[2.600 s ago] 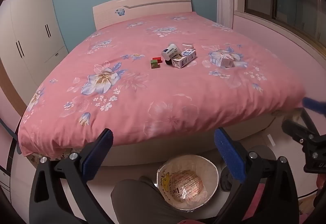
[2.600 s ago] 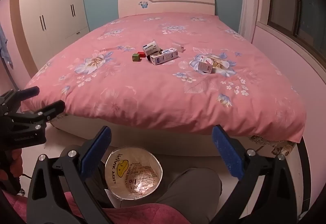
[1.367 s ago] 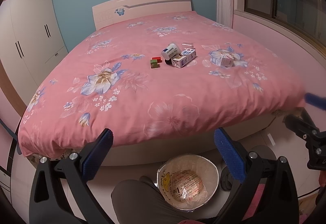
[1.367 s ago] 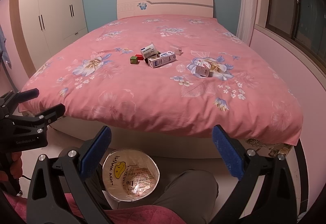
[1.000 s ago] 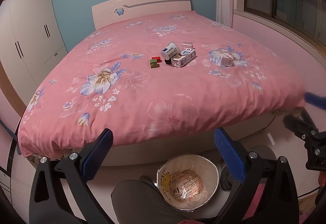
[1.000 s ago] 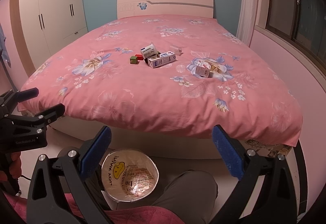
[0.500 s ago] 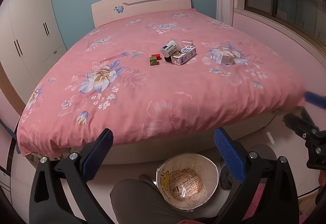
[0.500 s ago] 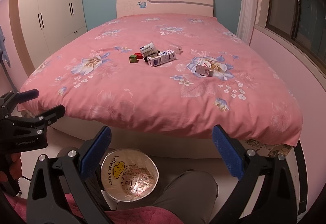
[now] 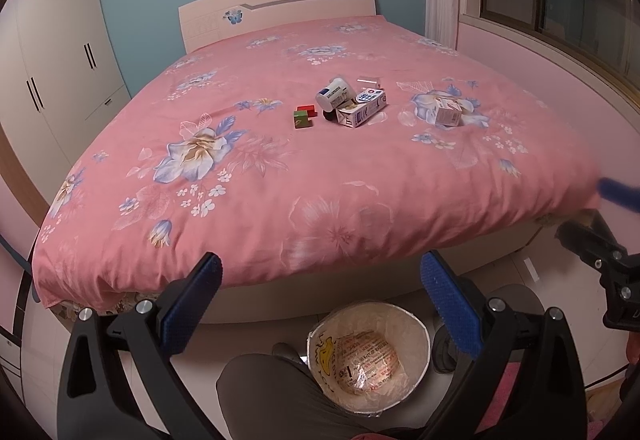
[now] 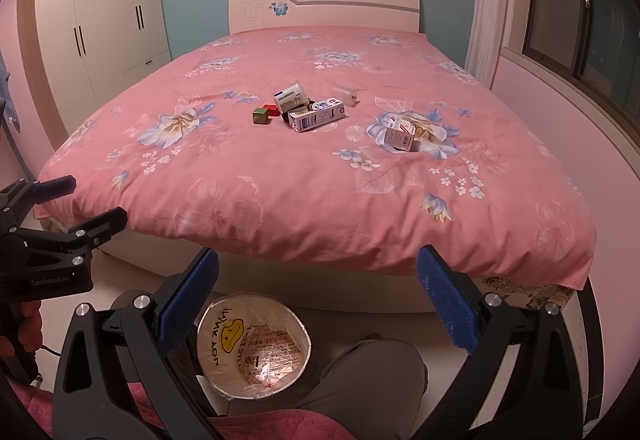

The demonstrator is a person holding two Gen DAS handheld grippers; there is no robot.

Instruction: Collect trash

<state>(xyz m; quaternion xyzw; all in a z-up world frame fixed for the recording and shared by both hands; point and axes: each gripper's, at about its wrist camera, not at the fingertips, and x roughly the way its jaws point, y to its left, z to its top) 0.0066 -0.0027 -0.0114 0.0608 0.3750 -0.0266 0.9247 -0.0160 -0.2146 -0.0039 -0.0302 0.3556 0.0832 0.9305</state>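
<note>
Trash lies mid-bed on the pink floral bedspread (image 9: 248, 176): a white cup on its side (image 9: 335, 95), a blue-and-white carton (image 9: 362, 113) and a small white box (image 9: 448, 115); they also show in the right wrist view as the cup (image 10: 291, 100), carton (image 10: 318, 115) and box (image 10: 399, 136). A lined trash bin (image 9: 368, 354) stands on the floor below the bed's foot, also seen in the right wrist view (image 10: 253, 346). My left gripper (image 9: 320, 292) and right gripper (image 10: 318, 284) are both open and empty, above the bin, far from the trash.
Green and red blocks (image 9: 304, 116) lie left of the cup. A clear plastic piece (image 10: 347, 95) lies behind the carton. A white wardrobe (image 10: 100, 32) stands left, a window ledge (image 9: 552, 56) right. My knee (image 10: 368, 372) is beside the bin.
Both views have shifted slightly, with the bed sitting a little lower in the frame. The grippers stay open and nothing on the bed has moved.
</note>
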